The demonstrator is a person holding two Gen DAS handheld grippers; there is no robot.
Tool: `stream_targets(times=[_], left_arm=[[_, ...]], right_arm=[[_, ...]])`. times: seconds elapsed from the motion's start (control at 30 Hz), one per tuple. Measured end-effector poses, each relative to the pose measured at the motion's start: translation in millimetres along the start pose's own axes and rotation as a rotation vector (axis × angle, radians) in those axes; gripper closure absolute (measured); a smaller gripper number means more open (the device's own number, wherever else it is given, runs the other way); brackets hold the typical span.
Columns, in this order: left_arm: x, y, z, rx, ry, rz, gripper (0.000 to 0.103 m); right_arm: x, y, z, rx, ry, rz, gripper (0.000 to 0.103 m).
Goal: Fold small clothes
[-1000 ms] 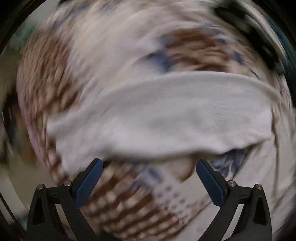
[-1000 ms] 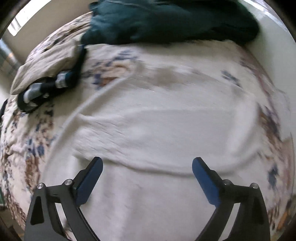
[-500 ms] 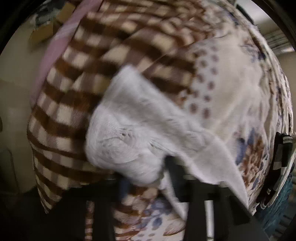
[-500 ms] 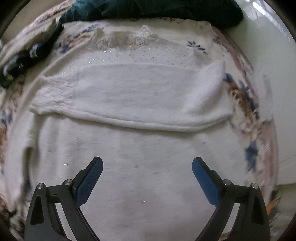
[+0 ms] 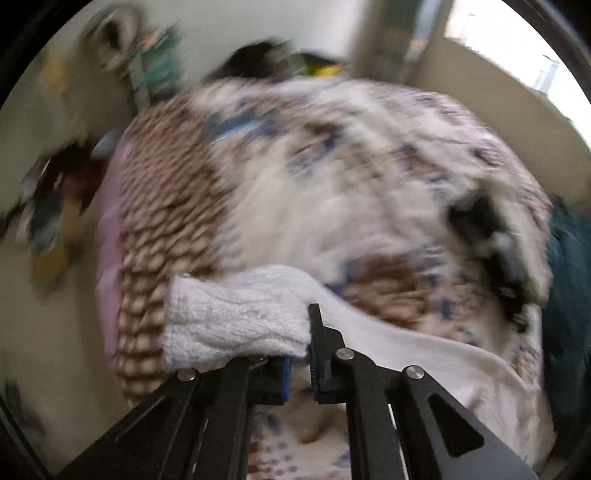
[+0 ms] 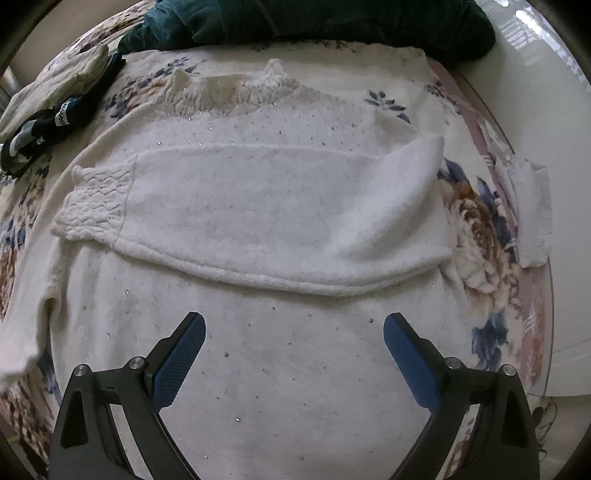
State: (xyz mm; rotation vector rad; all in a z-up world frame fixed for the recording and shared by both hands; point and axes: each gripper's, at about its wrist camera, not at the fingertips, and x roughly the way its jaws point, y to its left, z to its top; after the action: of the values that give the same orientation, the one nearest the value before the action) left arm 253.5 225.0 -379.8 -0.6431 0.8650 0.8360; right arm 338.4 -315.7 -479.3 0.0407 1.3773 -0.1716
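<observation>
Sweater [image 6: 258, 206] cuff [image 5: 236, 321] in left gripper [image 5: 299, 354]

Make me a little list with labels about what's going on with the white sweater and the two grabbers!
garment: white knit sweater, spread flat on a floral bedspread
folded part: one sleeve lies across the chest, its patterned cuff at the left of the right wrist view
left gripper: jaws have just been closing, now clamped on the other knit cuff
right gripper: open, over the sweater body, holding nothing
nearby: dark teal garment at the far edge; striped blanket
</observation>
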Motion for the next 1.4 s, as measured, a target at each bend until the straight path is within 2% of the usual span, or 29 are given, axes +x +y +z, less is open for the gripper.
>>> stream_targets(times=[0.07,0.13,0.17,0.2,0.27,0.33,0.37,0.4,0.43,0.5,0.63,0.67,0.73,0.8,0.87,0.9,0.93,1.07,1.13,1.17,1.23,1.27,1.3,1.37,1.4], left_arm=[[-23.8,-36.9,-5.1,0.09,-0.045,-0.071,0.098],[-49.2,-94.3,-14.0,0.21,-0.078,-0.188,0.098],[-54.0,-114.3,-20.0,0.246,-0.081,-0.224,0.098],[-64.7,-152.4,-34.1,0.326,-0.079,-0.298,0.098],[-74.2,-199.2,-59.0,0.424,-0.051,-0.396,0.098],[-82.1,-263.6,-101.0,0.549,0.025,-0.522,0.098],[-85.1,-281.4,-116.4,0.585,0.039,-0.553,0.098],[-90.4,-312.0,-145.4,0.654,0.065,-0.611,0.098],[-93.5,-327.8,-162.2,0.697,0.079,-0.635,0.098],[-99.5,-370.2,-217.9,0.817,0.135,-0.705,0.098],[-102.7,-414.4,-303.8,0.988,0.24,-0.755,0.097],[-97.6,-422.8,-330.8,1.039,0.29,-0.738,0.096],[-87.7,-432.6,-367.0,1.079,0.378,-0.721,0.095],[-75.9,-437.1,-386.8,1.133,0.453,-0.703,0.089],[-72.2,-432.0,-391.3,1.168,0.485,-0.702,0.053],[-69.8,-424.6,-381.6,1.157,0.479,-0.708,0.047],[-69.1,-417.3,-374.2,1.145,0.461,-0.693,0.036],[-51.1,-381.9,-306.7,1.053,0.364,-0.617,0.033],[-29.6,-359.5,-266.7,1.018,0.274,-0.511,0.032],[-9.1,-346.1,-245.9,1.002,0.232,-0.42,0.031],[34.7,-328.9,-221.3,0.957,0.234,-0.283,0.031],[51.9,-323.3,-215.2,0.938,0.248,-0.244,0.031],[79.5,-314.6,-207.1,0.909,0.272,-0.178,0.031],[109.3,-309.7,-201.8,0.905,0.269,-0.097,0.03],[124.2,-306.0,-199.1,0.916,0.254,-0.049,0.028]], right_arm=[[4.3,-10.2,-3.0,0.013,0.01,0.031,0.004],[8.0,-24.9,-7.3,0.036,0.021,0.043,0.004],[9.7,-33.2,-9.6,0.053,0.029,0.049,0.004],[12.0,-42.3,-12.7,0.075,0.038,0.053,0.004],[18.4,-65.3,-19.3,0.129,0.063,0.058,0.004],[23.9,-89.7,-24.7,0.182,0.081,0.06,0.004],[25.2,-98.7,-26.2,0.199,0.082,0.056,0.004],[26.8,-111.0,-28.0,0.217,0.08,0.045,0.004],[28.4,-122.1,-29.4,0.23,0.079,0.032,0.004],[31.2,-140.5,-31.3,0.252,0.077,0.012,0.004],[37.1,-178.2,-35.4,0.308,0.09,-0.018,0.004],[38.2,-185.1,-36.2,0.317,0.093,-0.018,0.004],[40.4,-200.8,-38.7,0.348,0.103,0.015,0.004],[40.0,-213.6,-38.4,0.373,0.104,0.06,0.004],[35.6,-227.3,-36.9,0.391,0.092,0.108,0.004],[32.3,-234.6,-34.5,0.398,0.086,0.129,0.004],[29.5,-239.2,-32.2,0.404,0.079,0.143,0.004],[19.1,-255.5,-12.8,0.439,0.048,0.245,0.004],[20.8,-260.4,4.8,0.476,0.038,0.331,0.005],[24.8,-262.7,13.1,0.485,0.034,0.361,0.005],[36.4,-257.6,34.0,0.508,0.027,0.389,0.005],[44.9,-254.6,42.9,0.509,0.029,0.385,0.005],[55.1,-251.5,51.7,0.514,0.037,0.379,0.009],[78.4,-242.4,64.1,0.534,0.069,0.395,0.041],[88.0,-237.6,69.7,0.544,0.101,0.398,0.081]])
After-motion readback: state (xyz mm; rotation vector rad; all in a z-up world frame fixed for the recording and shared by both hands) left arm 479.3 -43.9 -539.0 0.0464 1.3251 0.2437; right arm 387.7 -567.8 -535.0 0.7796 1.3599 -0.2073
